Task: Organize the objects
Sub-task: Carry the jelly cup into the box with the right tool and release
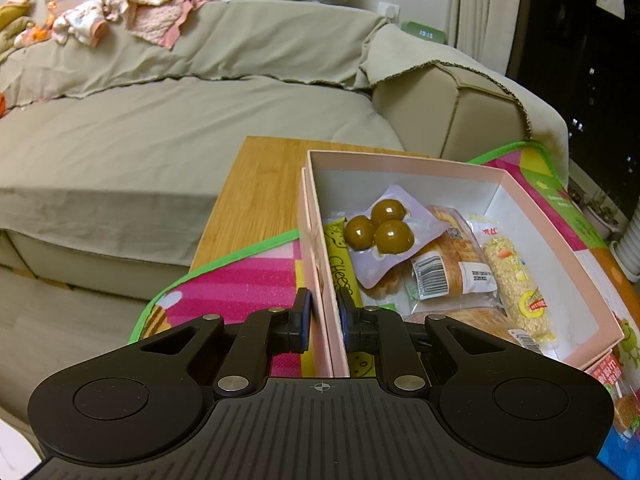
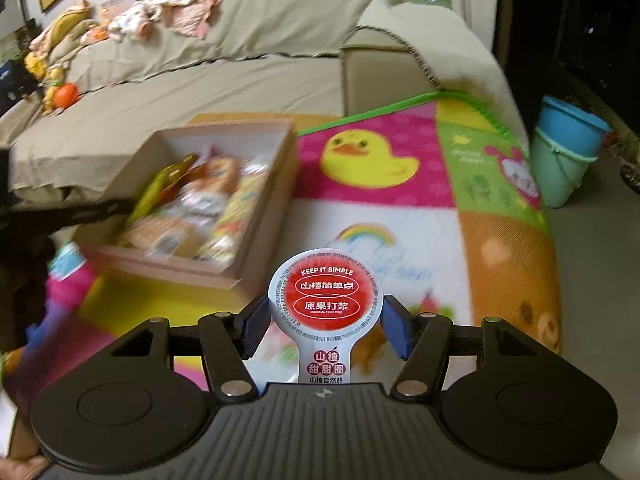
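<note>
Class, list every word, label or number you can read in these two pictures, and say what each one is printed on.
"KEEP IT SIMPLE": round red lid between the right gripper's fingers.
"山楂简单点", "原果打浆": same lid.
"山楂甜甜圈": the lid's tab.
"Cheese": yellow packet in the pink box.
Clock digits, barcode label numbers, lid rim print: too small or blurred.
</note>
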Available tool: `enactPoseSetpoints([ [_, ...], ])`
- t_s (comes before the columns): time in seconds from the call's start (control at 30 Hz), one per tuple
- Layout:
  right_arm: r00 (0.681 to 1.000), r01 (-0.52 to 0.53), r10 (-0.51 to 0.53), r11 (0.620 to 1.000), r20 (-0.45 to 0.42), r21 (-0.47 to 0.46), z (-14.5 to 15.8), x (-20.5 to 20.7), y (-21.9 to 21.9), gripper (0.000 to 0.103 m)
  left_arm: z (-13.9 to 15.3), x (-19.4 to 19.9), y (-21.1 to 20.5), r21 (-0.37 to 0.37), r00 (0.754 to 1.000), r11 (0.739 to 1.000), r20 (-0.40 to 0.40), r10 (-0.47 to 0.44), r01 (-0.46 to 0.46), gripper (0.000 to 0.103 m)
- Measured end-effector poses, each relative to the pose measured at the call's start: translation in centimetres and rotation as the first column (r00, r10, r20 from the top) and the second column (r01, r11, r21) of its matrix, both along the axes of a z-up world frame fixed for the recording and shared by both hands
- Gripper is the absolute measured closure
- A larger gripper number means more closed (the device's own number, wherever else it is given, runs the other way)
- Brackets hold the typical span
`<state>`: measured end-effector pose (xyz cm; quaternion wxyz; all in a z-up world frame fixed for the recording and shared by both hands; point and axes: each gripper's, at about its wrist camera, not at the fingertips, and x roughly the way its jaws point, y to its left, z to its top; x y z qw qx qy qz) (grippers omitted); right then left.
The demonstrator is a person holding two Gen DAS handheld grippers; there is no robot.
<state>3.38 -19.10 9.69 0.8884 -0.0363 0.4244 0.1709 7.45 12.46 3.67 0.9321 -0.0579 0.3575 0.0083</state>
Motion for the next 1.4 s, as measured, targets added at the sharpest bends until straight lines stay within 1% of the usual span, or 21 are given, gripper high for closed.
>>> enactPoseSetpoints([
  [0.1,0.999,-0.045,0.045,0.999,-0.006,0.019,0.9,-1.7,1.4,0.043,0.0,0.0,0.0,-0.004,1.0,1.0,0.0,-0.001,0.001,0.087],
  [0.17,0.997,-0.082,0.082,0.996,0.009,0.04,2.0,-2.4,2.5,0.043,0.0,0.0,0.1,-0.007,1.0,1.0,0.001,-0.003,0.003,0.087],
  [0.3,0.985,-0.151,0.143,0.985,0.1,0.082,5.3,-2.9,4.6,0.042,0.0,0.0,0.1,-0.011,1.0,1.0,0.003,-0.003,0.003,0.087],
  [0.4,0.968,-0.193,0.173,0.976,0.184,0.101,7.6,-2.5,6.2,0.042,0.0,0.0,0.2,-0.015,1.0,1.0,0.003,-0.005,0.005,0.087],
  [0.5,0.949,-0.218,0.184,0.97,0.256,0.111,9.7,-1.3,7.9,0.042,0.0,0.0,0.2,-0.017,1.0,1.0,0.004,-0.006,0.006,0.086],
  [0.63,0.935,-0.209,0.166,0.972,0.313,0.109,11.7,1.7,10.3,0.042,0.0,0.0,0.3,-0.02,1.0,1.0,0.003,-0.003,0.003,0.086],
  [0.67,0.932,-0.207,0.164,0.973,0.323,0.101,11.9,2.7,11.0,0.034,0.0,-0.1,0.3,-0.02,1.0,1.0,0.004,-0.004,0.004,0.086],
  [0.7,0.932,-0.19,0.15,0.977,0.329,0.092,11.9,3.5,11.6,0.022,0.0,0.0,0.3,-0.019,1.0,1.0,0.005,-0.005,0.005,0.086],
  [0.8,0.943,-0.165,0.128,0.982,0.309,0.097,11.0,5.3,12.2,0.022,0.0,-0.1,0.3,-0.018,1.0,1.0,0.007,-0.008,0.008,0.086],
  [0.87,0.95,-0.163,0.128,0.981,0.285,0.103,10.0,5.5,11.9,0.022,0.0,0.0,0.3,-0.017,1.0,1.0,0.007,-0.011,0.011,0.086],
  [0.97,0.956,-0.132,0.109,0.989,0.272,0.067,8.2,4.9,10.5,0.022,0.1,0.1,0.2,-0.017,1.0,1.0,0.007,-0.01,0.01,0.086],
  [1.1,0.969,-0.059,0.052,0.998,0.242,0.019,5.8,3.9,7.5,0.021,0.0,0.1,0.2,-0.02,1.0,1.0,0.009,-0.005,0.005,0.086],
  [1.23,0.982,0.036,-0.034,0.999,0.188,-0.009,3.1,2.7,3.9,0.021,0.0,0.1,0.1,-0.015,1.0,1.0,0.006,-0.002,0.002,0.086],
  [1.33,0.981,0.106,-0.094,0.992,0.171,-0.063,0.7,1.5,1.5,0.021,0.0,0.1,0.0,-0.009,1.0,1.0,0.004,-0.001,0.001,0.086],
  [1.4,0.98,0.141,-0.129,0.987,0.148,-0.075,-0.5,0.7,-0.1,0.021,0.0,0.1,-0.1,-0.005,1.0,1.0,0.002,0.0,0.0,0.087],
])
